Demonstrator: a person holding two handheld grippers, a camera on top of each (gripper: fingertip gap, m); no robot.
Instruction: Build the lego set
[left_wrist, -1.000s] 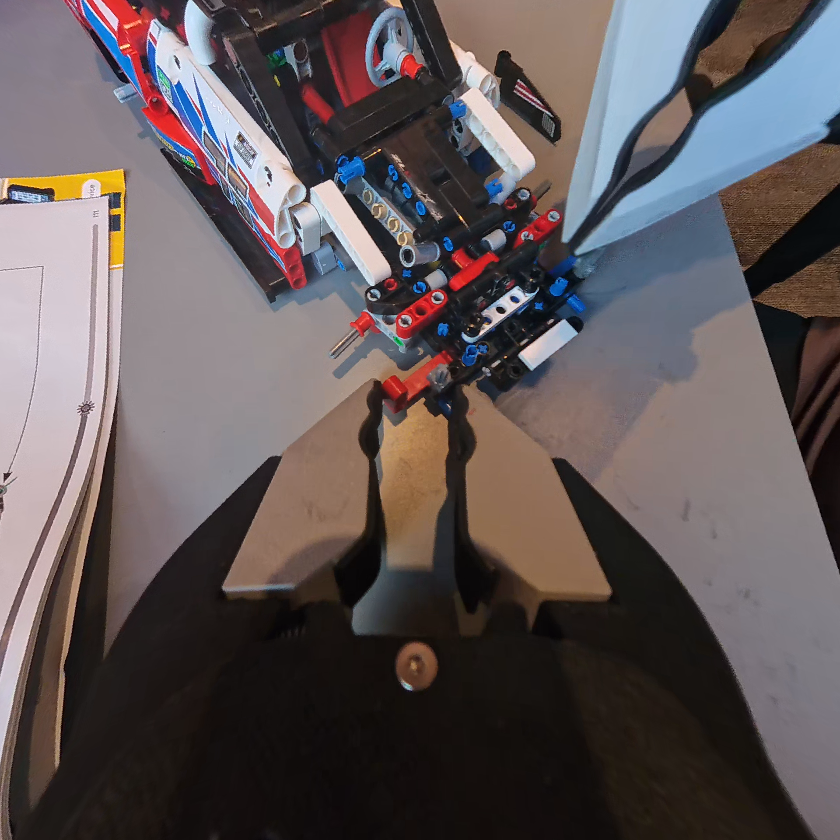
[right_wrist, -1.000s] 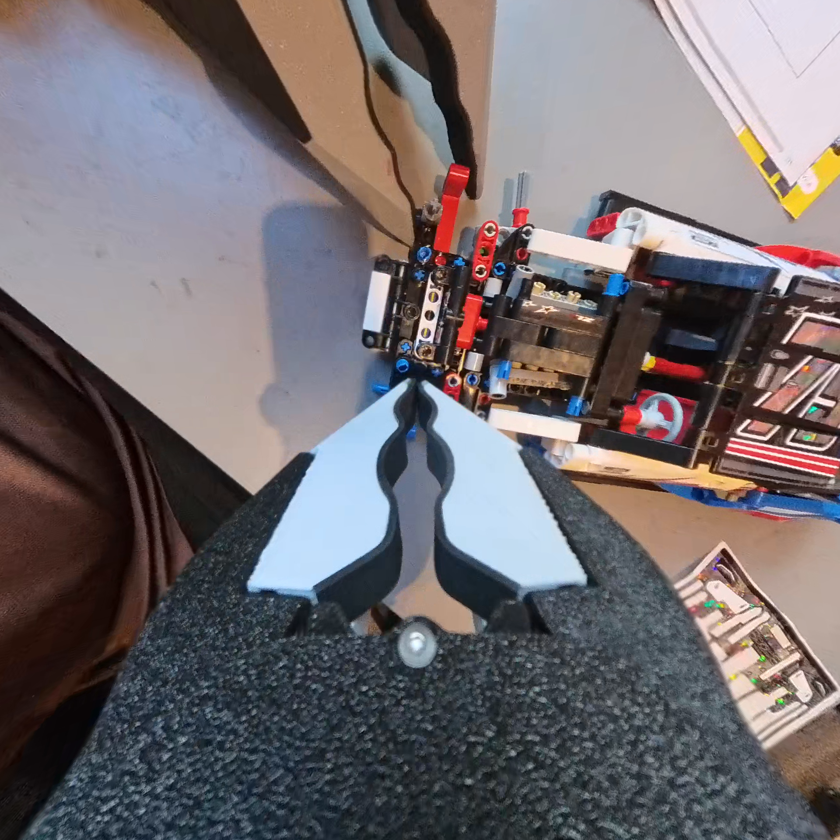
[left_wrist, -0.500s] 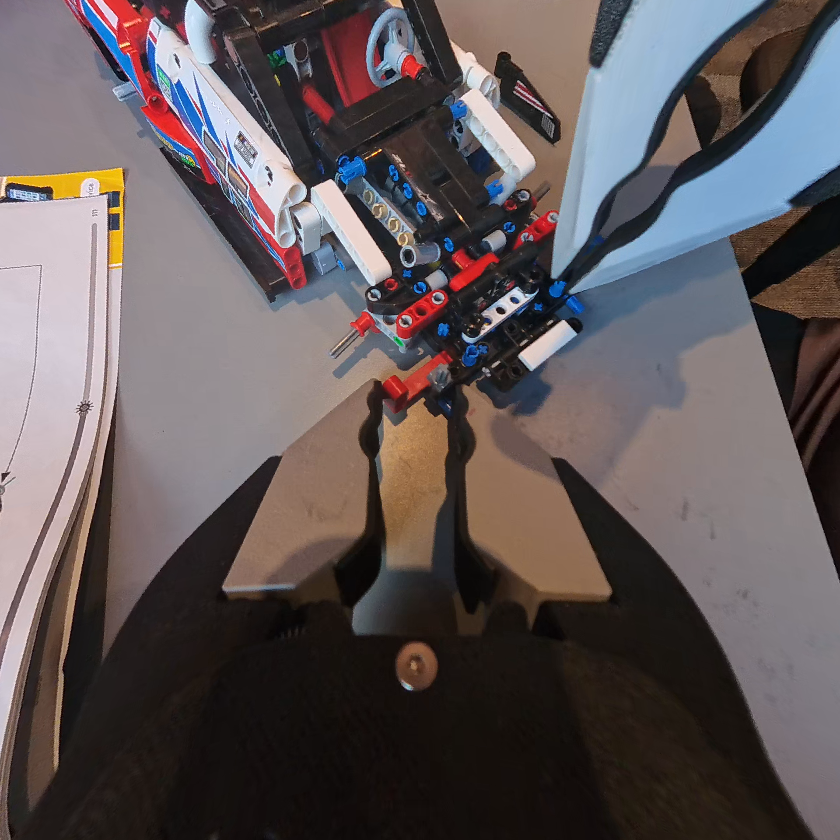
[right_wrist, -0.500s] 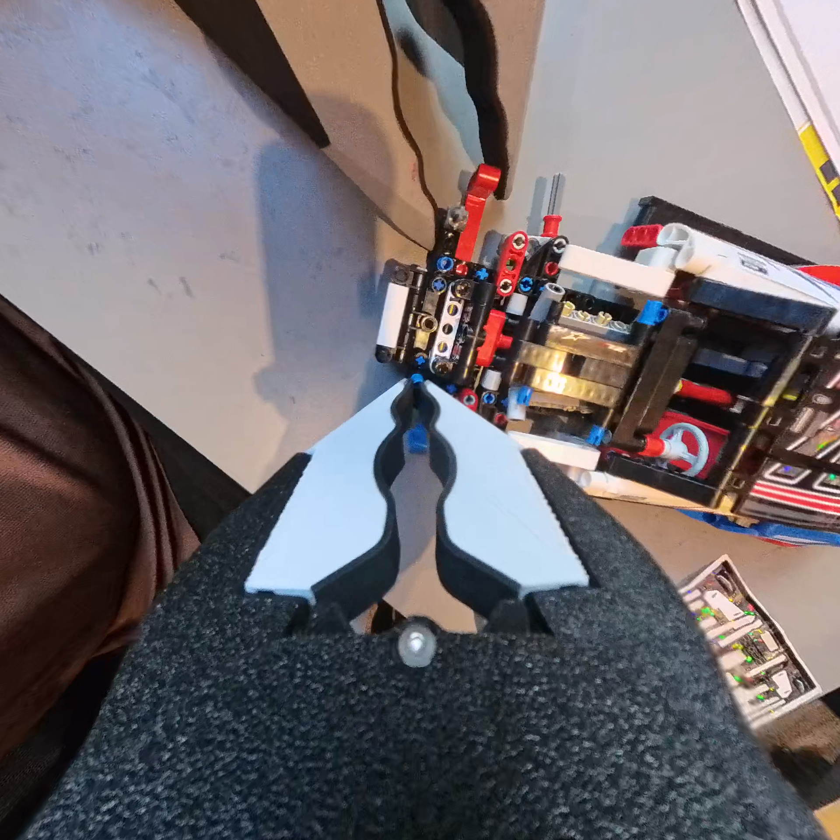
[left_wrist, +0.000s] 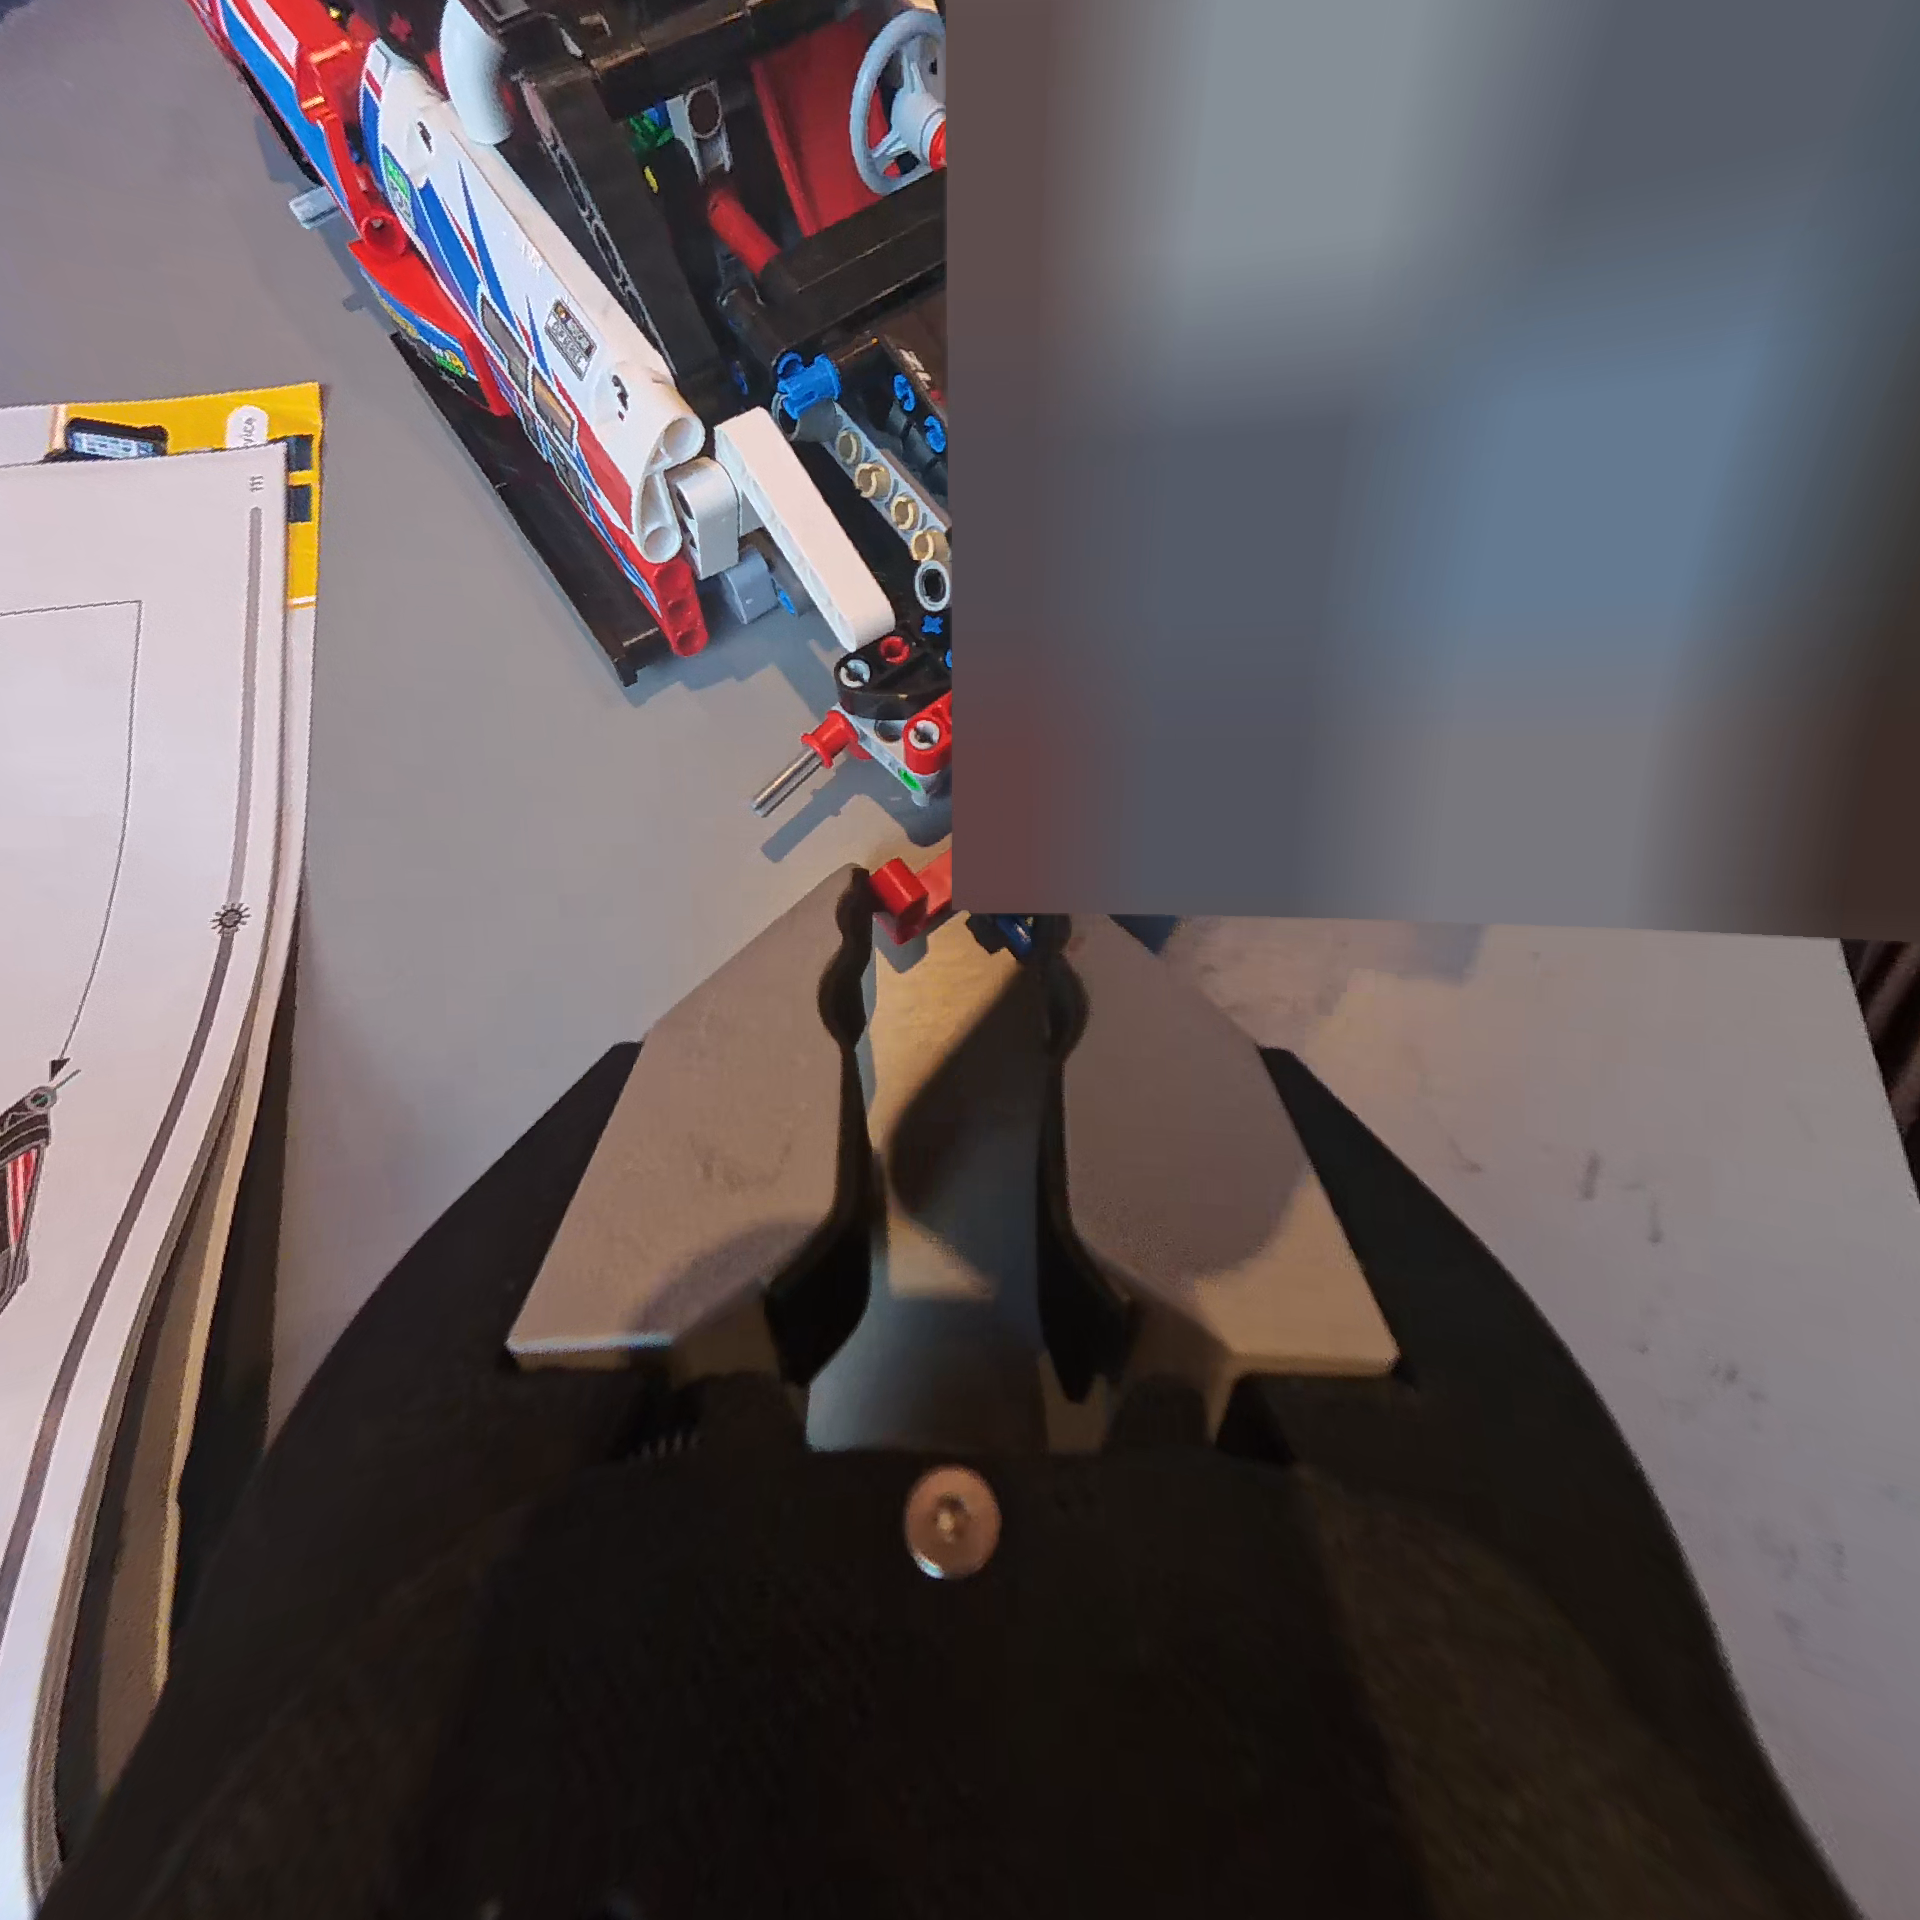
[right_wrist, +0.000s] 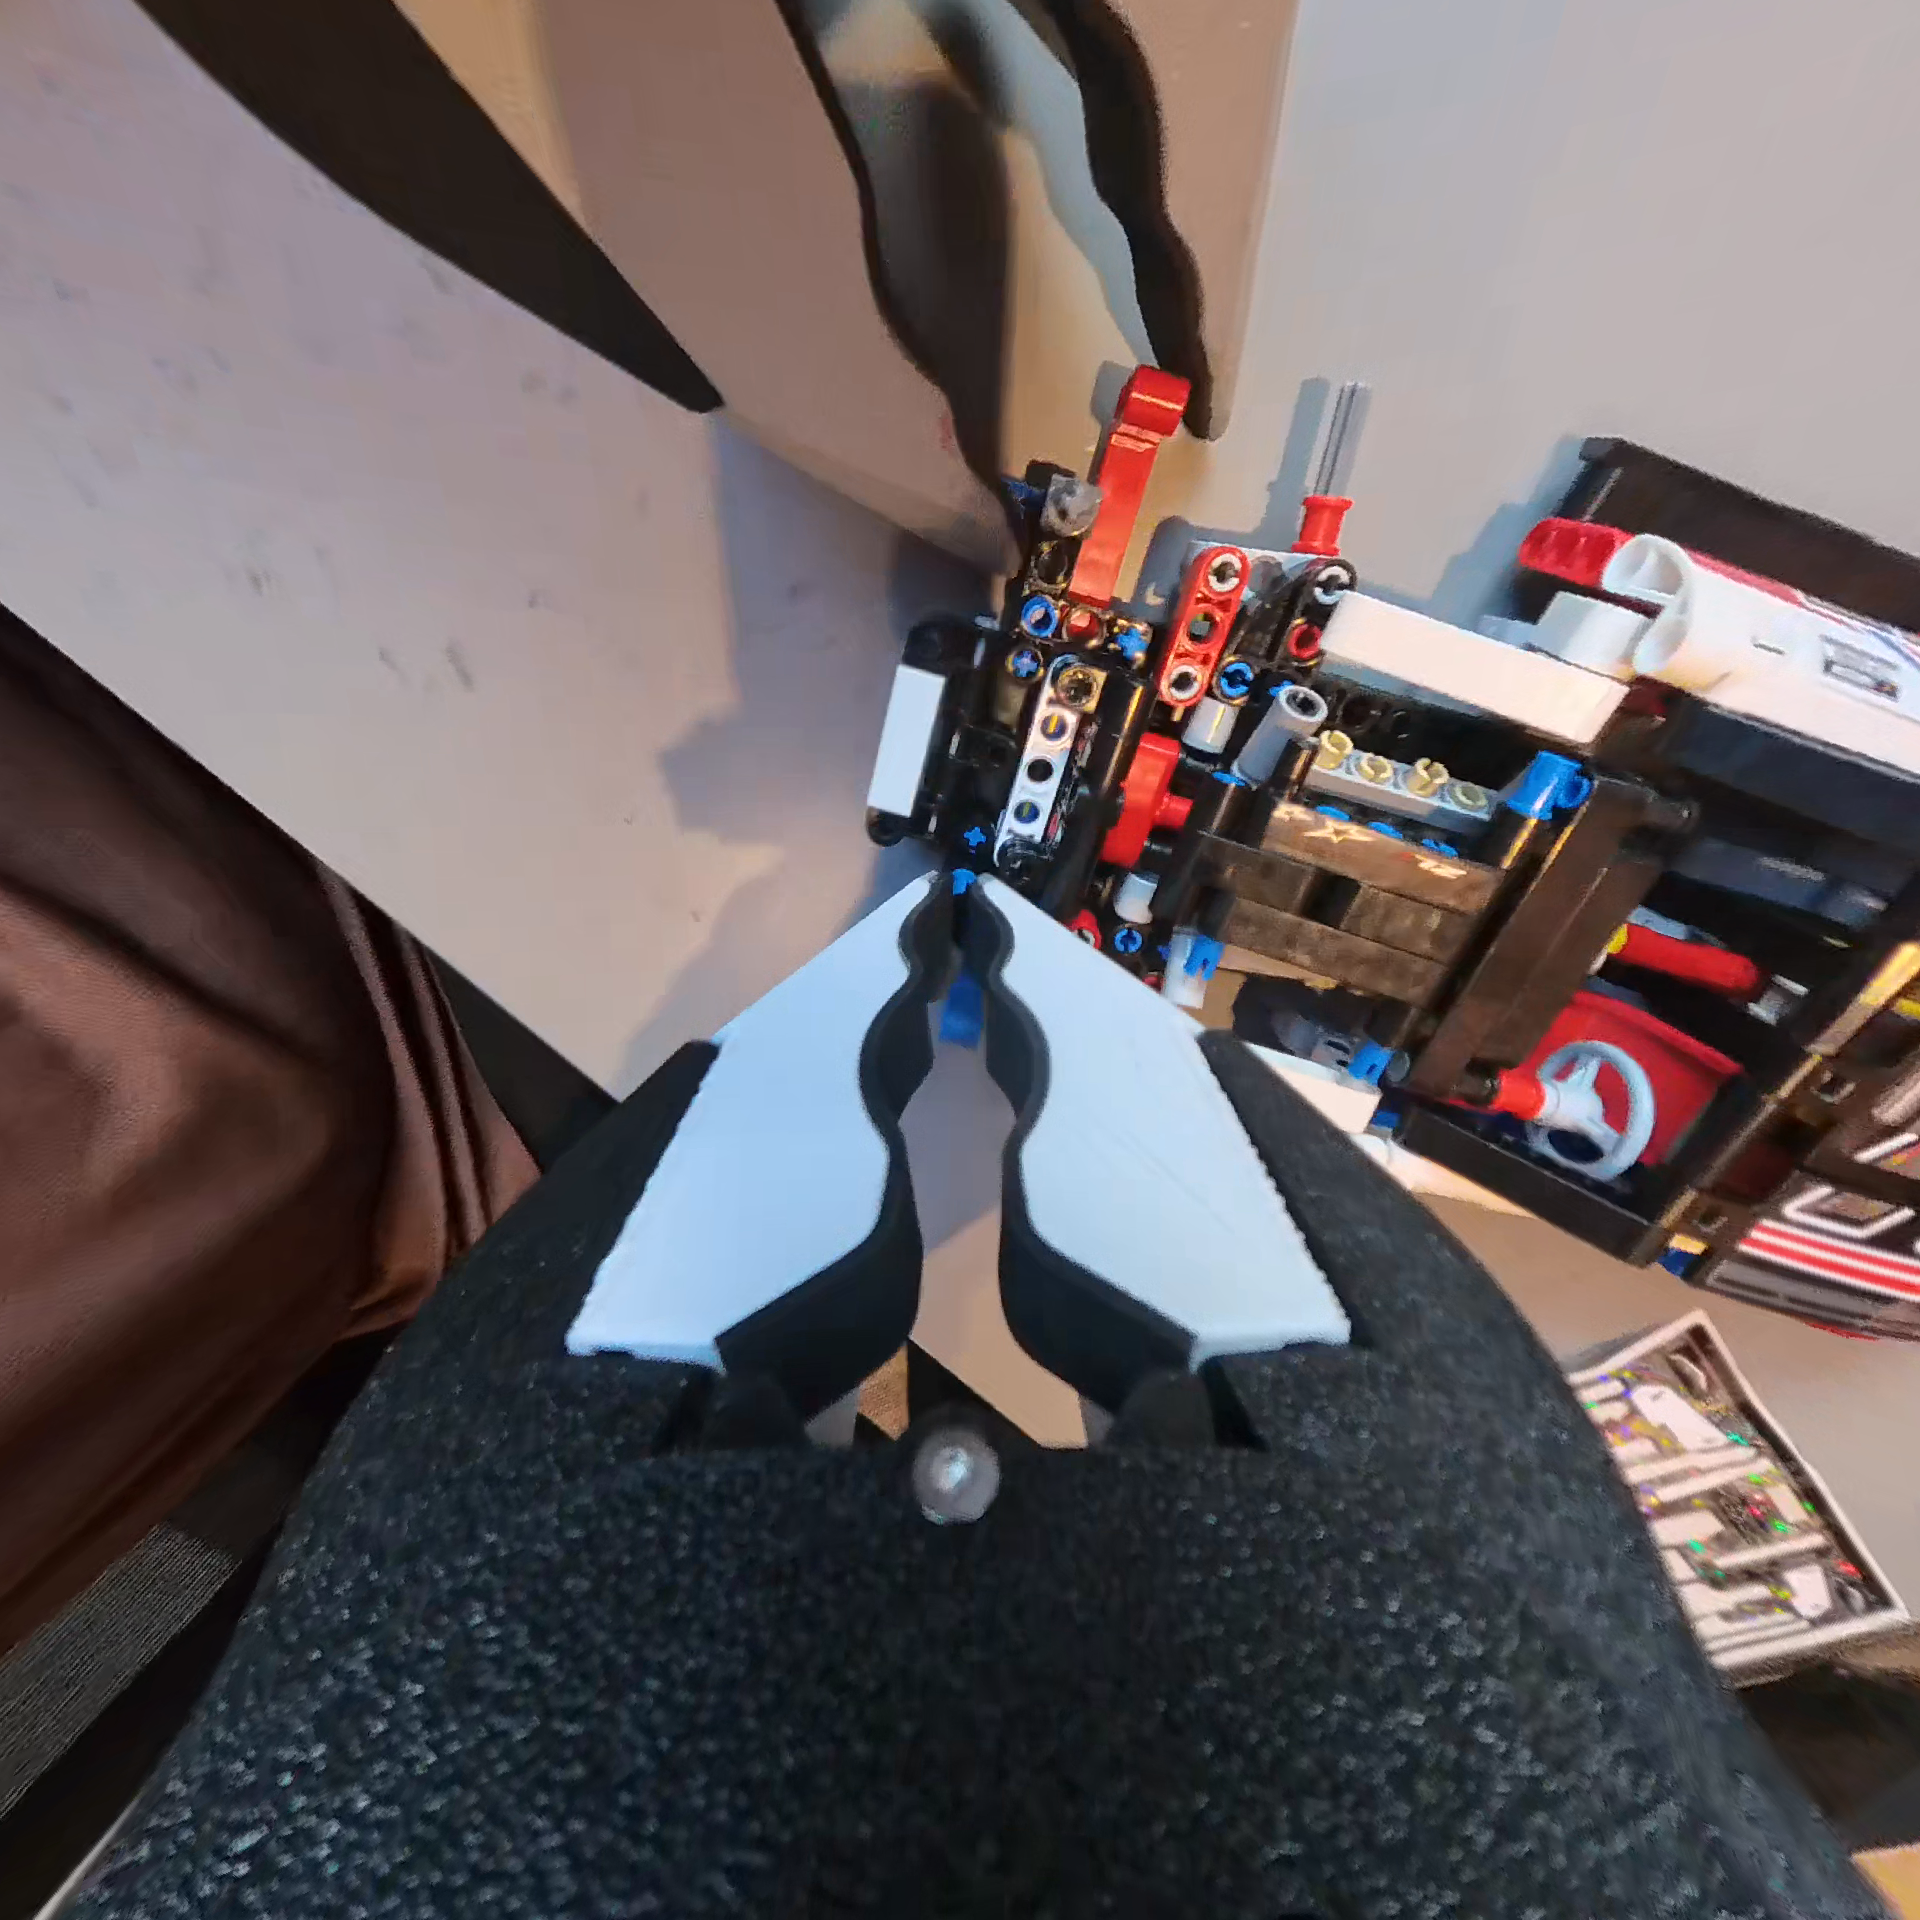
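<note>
At frame centre, the right hand-held gripper (right_wrist: 958, 904) is now clenching a blue pin (right_wrist: 960, 1010), pulled from the toy car (right_wrist: 1351, 831) on the worktop (right_wrist: 416, 582); beyond, the left hand-held gripper (right_wrist: 1101, 457), partly spread, is steadying its red lever (right_wrist: 1127, 488).

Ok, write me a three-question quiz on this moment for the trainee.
1. True or false: the right gripper has its fingers closed on a small blue pin.
2. The steering wheel in the lego car is: A light grey, B yellow, C green.
3. Fill in: in the left wrist view, the instruction booklet lies to the ___ of the car.

Key: 1 true; 2 A; 3 left.
</note>
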